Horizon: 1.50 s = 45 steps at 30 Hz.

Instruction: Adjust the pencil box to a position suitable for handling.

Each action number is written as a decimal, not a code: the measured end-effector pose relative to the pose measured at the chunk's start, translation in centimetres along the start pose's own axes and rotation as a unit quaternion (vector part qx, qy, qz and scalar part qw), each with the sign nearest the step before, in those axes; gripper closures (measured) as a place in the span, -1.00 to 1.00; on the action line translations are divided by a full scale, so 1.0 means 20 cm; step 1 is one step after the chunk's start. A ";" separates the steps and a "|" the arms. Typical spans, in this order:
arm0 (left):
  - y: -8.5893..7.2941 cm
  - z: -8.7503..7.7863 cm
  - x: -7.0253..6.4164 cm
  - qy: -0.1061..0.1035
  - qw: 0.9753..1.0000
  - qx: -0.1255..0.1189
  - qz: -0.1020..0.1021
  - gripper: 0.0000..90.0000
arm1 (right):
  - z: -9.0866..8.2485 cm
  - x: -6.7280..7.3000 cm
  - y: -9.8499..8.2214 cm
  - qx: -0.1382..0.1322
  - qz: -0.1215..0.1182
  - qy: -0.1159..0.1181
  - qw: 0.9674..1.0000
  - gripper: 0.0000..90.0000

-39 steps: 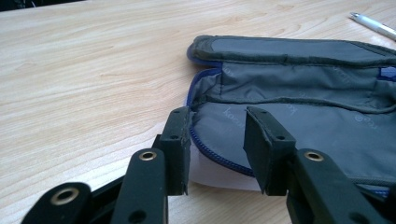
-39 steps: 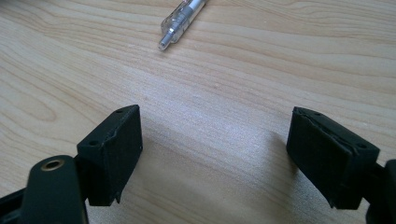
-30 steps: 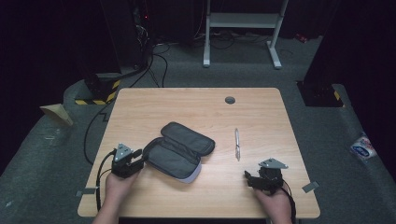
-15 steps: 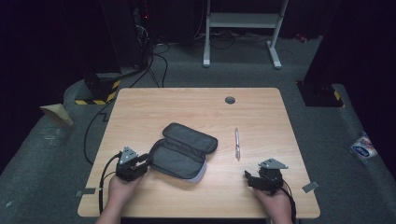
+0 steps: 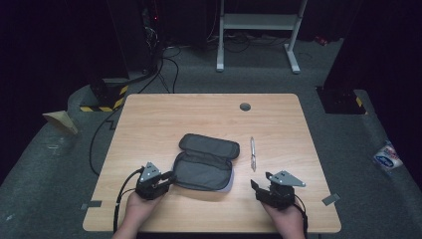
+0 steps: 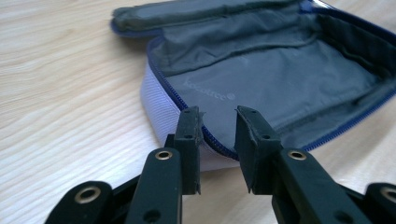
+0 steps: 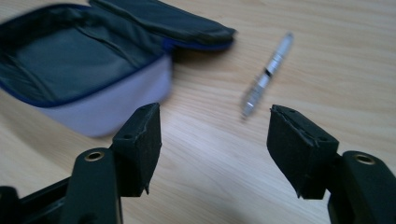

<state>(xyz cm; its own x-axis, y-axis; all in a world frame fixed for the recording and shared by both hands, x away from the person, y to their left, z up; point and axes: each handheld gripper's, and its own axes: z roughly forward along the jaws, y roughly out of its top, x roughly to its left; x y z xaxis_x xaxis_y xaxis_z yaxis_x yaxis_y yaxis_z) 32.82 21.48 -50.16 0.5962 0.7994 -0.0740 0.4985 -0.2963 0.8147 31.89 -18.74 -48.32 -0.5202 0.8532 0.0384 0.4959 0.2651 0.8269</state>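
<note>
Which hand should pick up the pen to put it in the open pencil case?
Probably the right. The right hand-held gripper sits open just below the pen, jaws empty. The left hand-held gripper is busy straddling the pencil case rim, its jaws just closing.

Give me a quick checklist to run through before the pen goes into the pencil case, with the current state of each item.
1. Pencil case unzipped with its lid folded back: ok.
2. Inside of the case free of clutter: ok, in the left gripper view.
3. Left gripper straddling the case's near zipper edge: ok; its jaws have just been closing, but firm pinch: cannot tell.
4. Pen lying free on the table, apart from the case: ok.
5. Right gripper open and empty: ok, though its jaws have just been closing.
6. Right gripper at the pen: not ok, short of it.
</note>
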 end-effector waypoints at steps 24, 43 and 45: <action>0.02 0.09 -0.14 -0.025 0.999 -0.002 0.029 0.55 | 0.28 0.17 0.09 0.031 -0.005 0.004 0.999 0.68; 0.05 0.12 -0.13 -0.009 0.999 -0.015 0.039 0.53 | 0.37 0.11 0.17 0.020 -0.014 -0.010 1.000 0.72; 0.04 0.12 -0.13 -0.008 0.999 -0.015 0.039 0.53 | 0.38 0.11 0.16 0.021 -0.013 -0.010 1.000 0.72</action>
<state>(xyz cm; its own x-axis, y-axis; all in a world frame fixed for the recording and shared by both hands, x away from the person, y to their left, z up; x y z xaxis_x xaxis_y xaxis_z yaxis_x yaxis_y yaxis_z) 33.14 17.90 -50.56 0.6431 0.7655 -0.0195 0.4315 -0.3412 0.8351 37.56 -12.56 -49.72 -0.5198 0.8543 0.0053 0.5107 0.3058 0.8036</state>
